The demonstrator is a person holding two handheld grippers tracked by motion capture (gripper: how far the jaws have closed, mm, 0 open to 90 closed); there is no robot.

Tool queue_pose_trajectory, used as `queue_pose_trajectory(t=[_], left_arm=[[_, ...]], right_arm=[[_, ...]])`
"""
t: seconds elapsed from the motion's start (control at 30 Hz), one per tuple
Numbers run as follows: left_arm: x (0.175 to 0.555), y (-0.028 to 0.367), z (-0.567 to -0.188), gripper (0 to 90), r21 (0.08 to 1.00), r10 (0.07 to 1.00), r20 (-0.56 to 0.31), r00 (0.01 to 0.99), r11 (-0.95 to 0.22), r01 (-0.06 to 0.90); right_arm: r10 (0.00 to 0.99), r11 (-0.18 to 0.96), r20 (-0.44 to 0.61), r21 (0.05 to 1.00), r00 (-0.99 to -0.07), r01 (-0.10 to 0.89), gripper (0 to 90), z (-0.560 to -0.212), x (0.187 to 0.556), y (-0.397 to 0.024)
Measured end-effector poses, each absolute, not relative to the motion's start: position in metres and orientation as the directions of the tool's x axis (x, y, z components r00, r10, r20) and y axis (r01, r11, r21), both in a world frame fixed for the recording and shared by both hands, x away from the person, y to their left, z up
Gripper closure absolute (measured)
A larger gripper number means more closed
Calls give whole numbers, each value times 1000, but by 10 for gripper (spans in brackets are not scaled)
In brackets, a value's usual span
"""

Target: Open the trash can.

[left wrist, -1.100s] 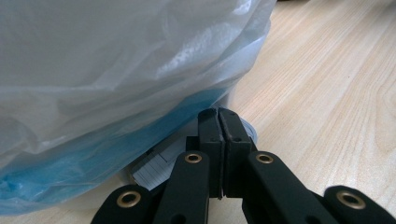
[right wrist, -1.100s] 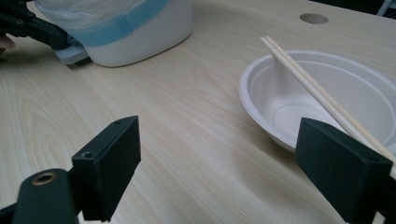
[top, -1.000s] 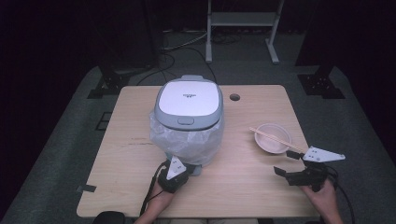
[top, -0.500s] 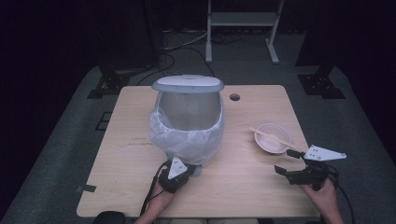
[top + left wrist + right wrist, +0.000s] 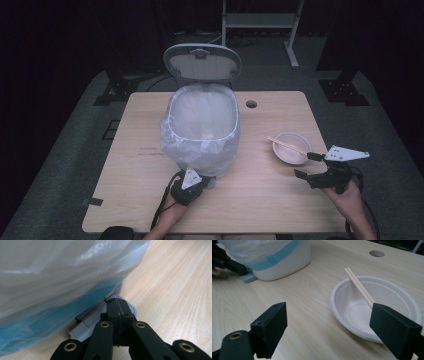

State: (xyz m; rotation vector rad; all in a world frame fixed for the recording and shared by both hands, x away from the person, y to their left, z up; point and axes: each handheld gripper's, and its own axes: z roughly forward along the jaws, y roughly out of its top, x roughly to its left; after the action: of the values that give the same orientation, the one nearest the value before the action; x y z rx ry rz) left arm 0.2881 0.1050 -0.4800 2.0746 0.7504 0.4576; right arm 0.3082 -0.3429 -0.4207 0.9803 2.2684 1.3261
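Note:
A white pedal bin (image 5: 202,130) lined with a clear plastic bag stands mid-table, its grey lid (image 5: 202,61) raised upright at the back. My left gripper (image 5: 204,183) is shut, and its joined tips rest on the grey pedal (image 5: 85,326) at the bin's foot, under the bag (image 5: 62,272). In the left gripper view its jaws (image 5: 119,306) meet with nothing between them. My right gripper (image 5: 306,165) stands open just in front of a white bowl (image 5: 291,148) with chopsticks (image 5: 287,145) laid across it. The bowl (image 5: 352,307) and chopsticks (image 5: 359,286) lie ahead of the open right gripper (image 5: 329,325).
The wooden table (image 5: 135,200) has a round cable hole (image 5: 251,104) behind the bowl. Dark floor, stands and a metal frame surround the table. Bare wood lies left of the bin and between the two hands.
The bin's lid has swung from shut to fully upright, exposing the lined inside. Both grippers have stayed almost where they were.

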Motion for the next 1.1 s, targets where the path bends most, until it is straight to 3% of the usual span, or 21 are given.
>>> queue_pose_trajectory(t=[0.6,1.1], left_arm=[[289,106,-480,900,826,657,36,753,-444,348],[289,106,-480,900,824,658,31,752,-443,354]], right_arm=[[649,502,-6,754,-761,423,143,-402,373,-330],[619,581,-4,675,-785,455,339,-416,410,-324]])
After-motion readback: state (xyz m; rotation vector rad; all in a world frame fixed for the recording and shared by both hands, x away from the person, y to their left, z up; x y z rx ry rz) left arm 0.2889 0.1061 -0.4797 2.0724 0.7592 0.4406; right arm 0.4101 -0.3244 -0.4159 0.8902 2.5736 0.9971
